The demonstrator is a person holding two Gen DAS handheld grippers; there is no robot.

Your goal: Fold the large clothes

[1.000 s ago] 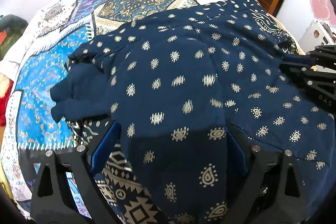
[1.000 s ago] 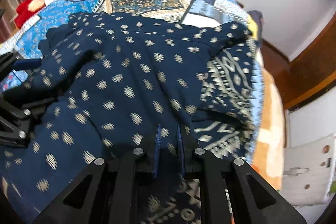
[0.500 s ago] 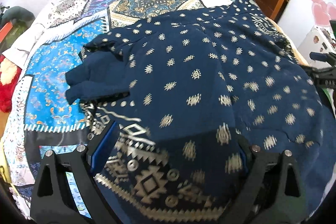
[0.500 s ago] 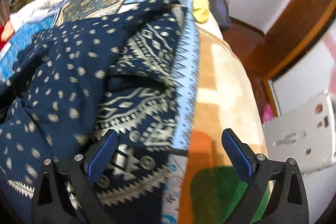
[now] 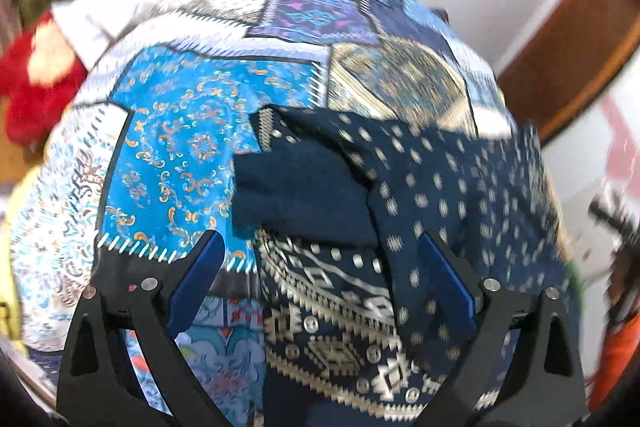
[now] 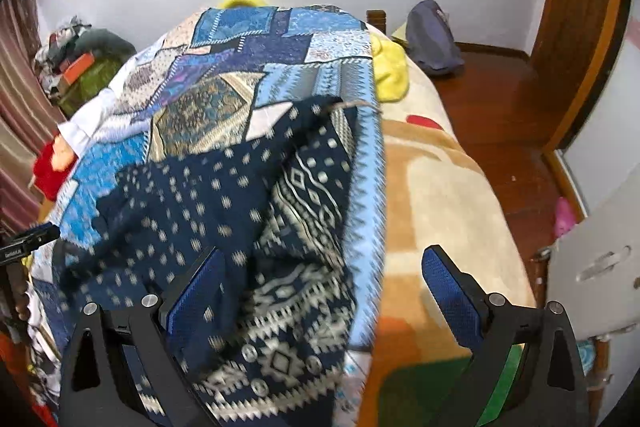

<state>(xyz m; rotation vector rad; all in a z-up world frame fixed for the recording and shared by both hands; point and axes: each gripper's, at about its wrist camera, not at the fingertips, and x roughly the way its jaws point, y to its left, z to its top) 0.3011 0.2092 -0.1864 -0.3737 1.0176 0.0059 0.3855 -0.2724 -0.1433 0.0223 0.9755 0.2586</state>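
A large navy garment (image 5: 432, 195) with small cream motifs and a patterned cream border lies folded over on the patchwork bedspread (image 5: 188, 147). It also shows in the right wrist view (image 6: 224, 203), with its border band at the near edge. My left gripper (image 5: 320, 279) is open and empty, just above the garment's near left corner. My right gripper (image 6: 320, 291) is open and empty, above the garment's right edge. The left gripper's tip shows at the left edge of the right wrist view (image 6: 28, 241).
The bedspread (image 6: 280, 39) covers a bed with a beige and orange blanket (image 6: 436, 195) on its right side. A yellow cloth (image 6: 390, 67) and a grey bag (image 6: 432, 39) lie at the far end. A red plush toy (image 5: 36, 87) sits left. Wooden floor (image 6: 508, 115) lies right.
My right gripper opened and let go of the garment a second ago. Both grippers have pulled back and turned left. The garment now lies folded on the bed.
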